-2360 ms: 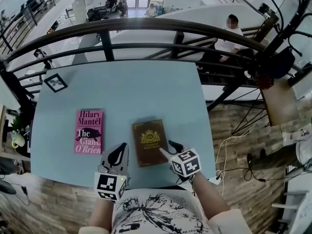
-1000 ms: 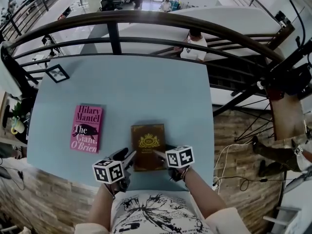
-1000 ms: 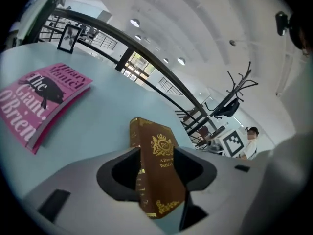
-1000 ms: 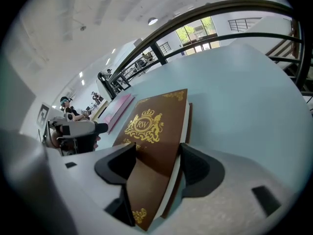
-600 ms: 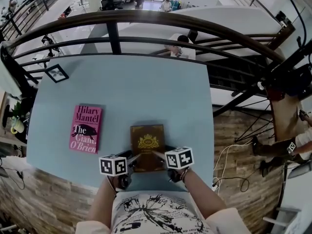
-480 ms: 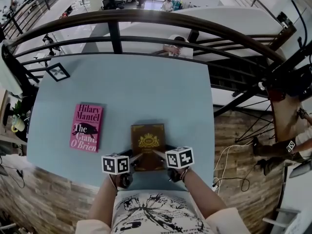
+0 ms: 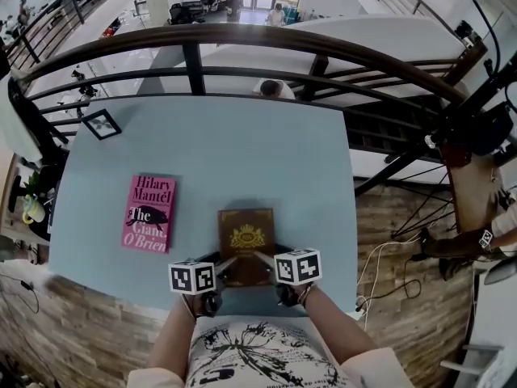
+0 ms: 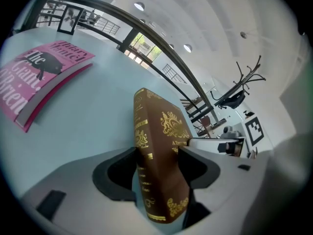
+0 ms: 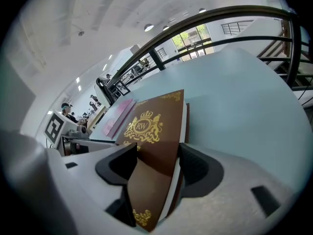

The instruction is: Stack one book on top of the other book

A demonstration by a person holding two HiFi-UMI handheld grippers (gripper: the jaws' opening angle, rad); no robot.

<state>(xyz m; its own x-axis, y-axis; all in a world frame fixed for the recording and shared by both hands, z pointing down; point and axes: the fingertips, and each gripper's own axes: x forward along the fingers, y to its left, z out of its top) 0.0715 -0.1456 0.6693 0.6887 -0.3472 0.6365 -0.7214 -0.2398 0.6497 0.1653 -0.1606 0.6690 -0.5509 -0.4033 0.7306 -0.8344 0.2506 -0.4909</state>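
A brown hardcover book [image 7: 245, 231] with a gold crest lies near the front edge of the light blue table [image 7: 226, 148]. To its left lies a pink paperback [image 7: 149, 213]. My left gripper [image 7: 224, 263] is at the brown book's near left corner, and in the left gripper view the brown book's [image 8: 161, 146] spine and cover stand between its wide open jaws. My right gripper [image 7: 261, 258] is at the near right corner. There the brown book [image 9: 156, 131] sits between its jaws, which are closing; I see no firm press.
A small black picture frame [image 7: 102, 124] lies at the table's far left corner. A dark curved railing [image 7: 242, 43] runs behind the table, with a person's head [image 7: 271, 89] below it. A mug [image 7: 32, 209] stands on a shelf left of the table.
My left gripper has slid right and down to the brown book's near left corner, and its jaws now straddle it. The right gripper has stayed at the near right corner.
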